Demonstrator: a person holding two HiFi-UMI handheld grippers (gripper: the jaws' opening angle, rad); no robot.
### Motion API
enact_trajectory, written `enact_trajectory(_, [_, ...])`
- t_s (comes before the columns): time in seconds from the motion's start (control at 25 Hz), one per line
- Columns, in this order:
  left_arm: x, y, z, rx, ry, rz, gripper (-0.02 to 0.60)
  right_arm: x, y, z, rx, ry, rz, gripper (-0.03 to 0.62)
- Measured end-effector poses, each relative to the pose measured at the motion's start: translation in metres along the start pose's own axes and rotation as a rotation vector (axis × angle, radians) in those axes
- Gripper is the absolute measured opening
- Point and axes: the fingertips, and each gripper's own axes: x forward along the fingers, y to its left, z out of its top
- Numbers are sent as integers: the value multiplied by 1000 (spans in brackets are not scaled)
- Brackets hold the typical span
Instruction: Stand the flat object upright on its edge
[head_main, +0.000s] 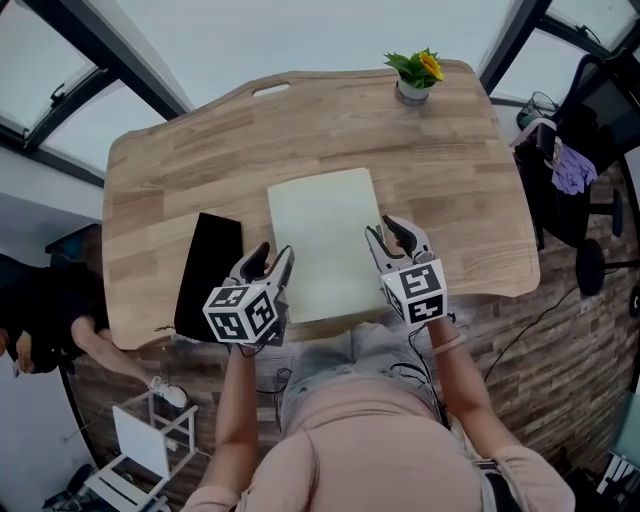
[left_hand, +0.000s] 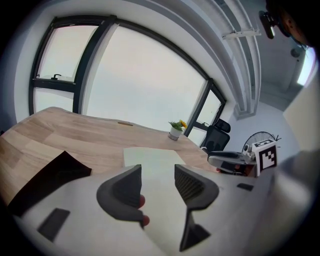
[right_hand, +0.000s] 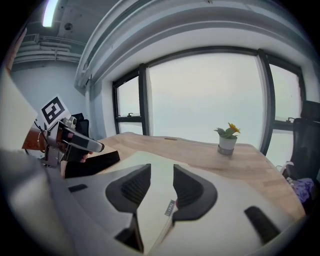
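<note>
A pale, cream-green flat board (head_main: 325, 240) lies flat on the wooden table (head_main: 170, 190), near its front edge. My left gripper (head_main: 275, 255) hovers at the board's front left corner, jaws apart, nothing between the pads. In the left gripper view the board (left_hand: 150, 157) shows through the gap of the left gripper (left_hand: 157, 175). My right gripper (head_main: 385, 232) is at the board's front right side, also open. In the right gripper view the board (right_hand: 155, 170) runs under the jaws of the right gripper (right_hand: 161, 175), its near edge low between them, untouched.
A black flat pad (head_main: 208, 272) lies left of the board, close to the left gripper. A small potted plant (head_main: 415, 80) stands at the table's far edge. An office chair (head_main: 580, 150) with clothes is at the right, off the table.
</note>
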Motion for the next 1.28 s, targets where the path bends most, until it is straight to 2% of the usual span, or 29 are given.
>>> enact_trajectory(0.68, [39, 40, -33, -104, 146, -41, 222, 43, -13, -57, 100, 156, -11, 199])
enact_trajectory(1.28, [70, 56, -58, -191, 261, -107, 268, 65, -19, -84, 323, 244, 37, 253])
